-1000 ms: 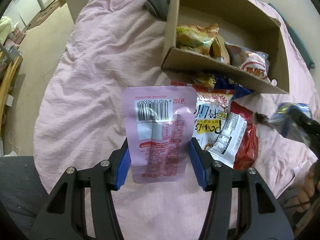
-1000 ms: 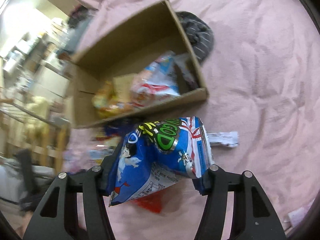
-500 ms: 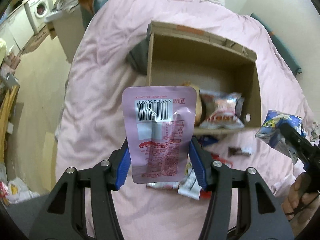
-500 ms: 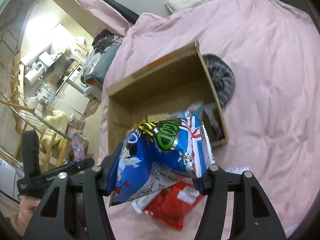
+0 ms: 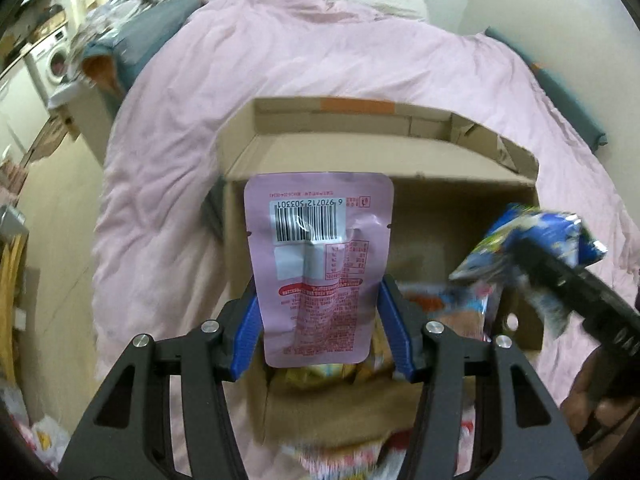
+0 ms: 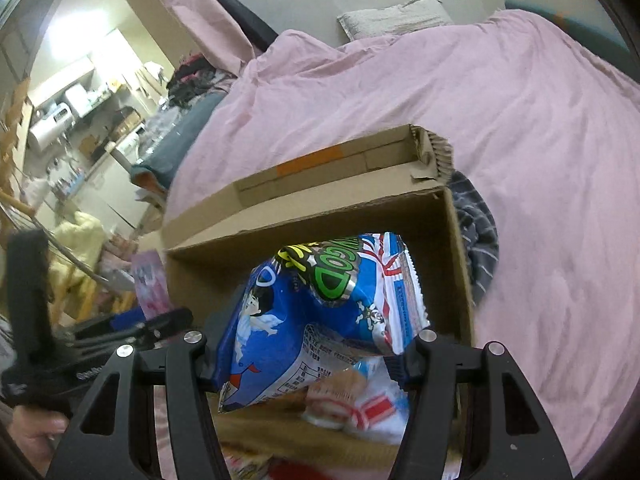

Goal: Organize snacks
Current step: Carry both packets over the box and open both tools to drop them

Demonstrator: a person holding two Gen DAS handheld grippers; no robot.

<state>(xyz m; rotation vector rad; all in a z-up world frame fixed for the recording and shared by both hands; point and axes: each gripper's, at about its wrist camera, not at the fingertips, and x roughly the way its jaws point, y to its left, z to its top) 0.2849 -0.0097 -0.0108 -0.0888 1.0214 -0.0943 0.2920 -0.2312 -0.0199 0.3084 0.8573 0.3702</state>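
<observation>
My left gripper (image 5: 320, 320) is shut on a pink snack pouch (image 5: 316, 264), barcode side toward the camera, held over the near side of an open cardboard box (image 5: 360, 152) on the pink bed. My right gripper (image 6: 312, 344) is shut on a blue snack bag (image 6: 320, 312) and holds it over the same box (image 6: 320, 208); that bag also shows in the left wrist view (image 5: 536, 240). Several snack packs (image 6: 360, 404) lie inside the box. The pink pouch shows at the left in the right wrist view (image 6: 150, 284).
A pink duvet (image 5: 320, 64) covers the bed around the box. A dark striped cloth (image 6: 476, 236) lies at the box's right side. More snack packs (image 5: 340, 456) lie blurred in front of the box. The room floor and a washing machine (image 5: 56, 64) are at the left.
Both grippers have moved forward and are now over the box, each still holding its snack. The loose snacks in front of the box have slid to the bottom edge of view.
</observation>
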